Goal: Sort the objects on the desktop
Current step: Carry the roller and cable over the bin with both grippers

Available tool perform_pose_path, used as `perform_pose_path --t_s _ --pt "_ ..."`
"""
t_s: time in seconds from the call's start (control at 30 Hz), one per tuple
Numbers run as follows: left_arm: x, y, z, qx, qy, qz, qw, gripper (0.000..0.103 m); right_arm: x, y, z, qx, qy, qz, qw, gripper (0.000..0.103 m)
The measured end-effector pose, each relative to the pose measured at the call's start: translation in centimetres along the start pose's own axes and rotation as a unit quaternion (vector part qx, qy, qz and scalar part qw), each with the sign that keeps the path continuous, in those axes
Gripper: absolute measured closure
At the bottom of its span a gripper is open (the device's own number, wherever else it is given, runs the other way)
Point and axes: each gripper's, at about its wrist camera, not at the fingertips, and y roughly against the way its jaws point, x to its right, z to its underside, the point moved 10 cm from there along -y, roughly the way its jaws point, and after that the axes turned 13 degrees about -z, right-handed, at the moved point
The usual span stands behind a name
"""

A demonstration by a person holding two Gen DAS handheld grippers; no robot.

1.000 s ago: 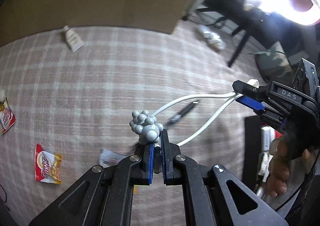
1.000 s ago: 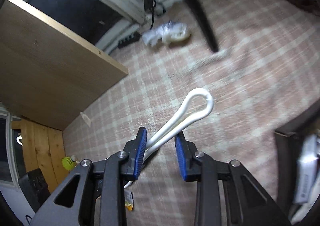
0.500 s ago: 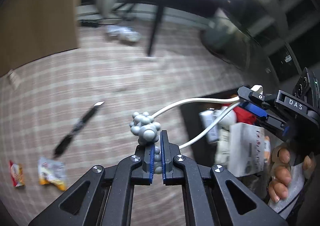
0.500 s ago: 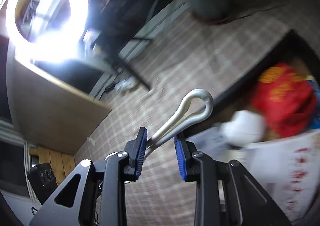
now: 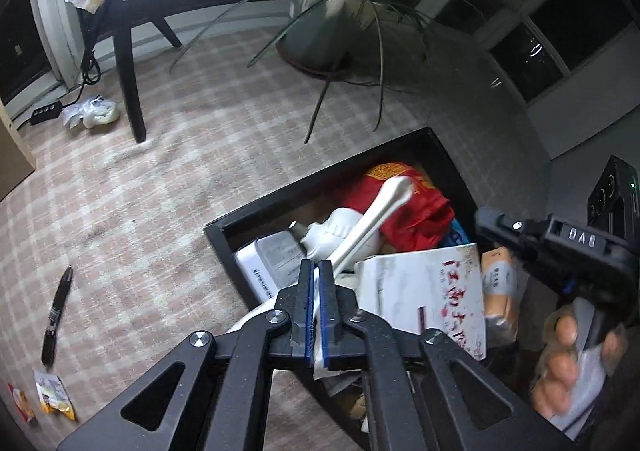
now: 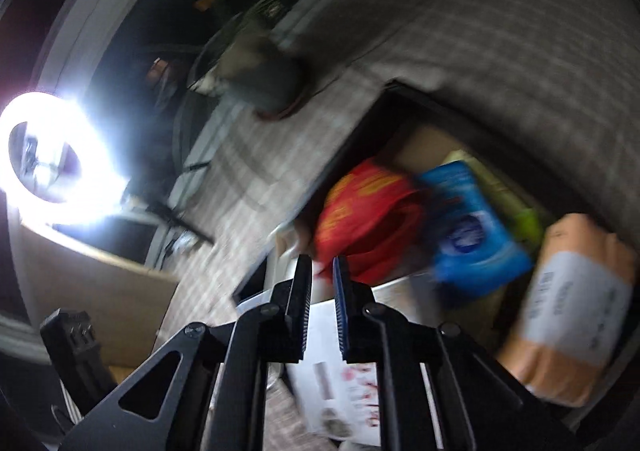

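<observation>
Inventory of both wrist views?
box: 1, black, on carpet, open
white cable: 1, white, loop over box
red bag: 1, red, in box
booklet: 1, white with red print, in box
blue pack: 1, blue, in box
orange pack: 1, orange, in box
pen: 1, black, on carpet
snack packets: 2, red and yellow, on carpet
potted plant: 1, green, behind box
ring light: 1, white, lit
left tongs: 1, shut on white cable
right tongs: 1, jaws closing, nothing between
hand: 1, holding right tongs
</observation>
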Motion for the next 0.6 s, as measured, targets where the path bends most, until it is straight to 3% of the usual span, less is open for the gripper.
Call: perform_pose_path --t_s 0.17,0.3,0.43,0.53,0.6 --pt "-4.3 -0.1 1.0 0.001 0.005 -0.022 0.9998 0.093 0.5 0.8 0.0 -0.005 0.004 -0.003 1.000 0.090" --pt "-7.7 -1.3 2.9 -0.025 0.003 -0.031 0.9992 0.090 -2.2 0.2 2.1 -0.043 0.066 -0.005 0.997 0.089" --pt "-8.3 -1.9 5.1 -0.042 -0.010 -0.012 0.9990 0.084 -4.5 -1.4 5.1 -0.082 0.115 -0.003 0.990 0.087" --pt "-7.8 -2.4 6.6 -0.052 -0.020 -0.003 0.9984 0.083 -5.5 -2.1 6.6 -0.098 0.128 -0.009 0.987 0.087" --pt "-7.2 -2.8 7.3 -0.058 -0.029 -0.001 0.9979 0.077 -5.7 -2.4 7.3 -0.104 0.132 -0.010 0.986 0.087"
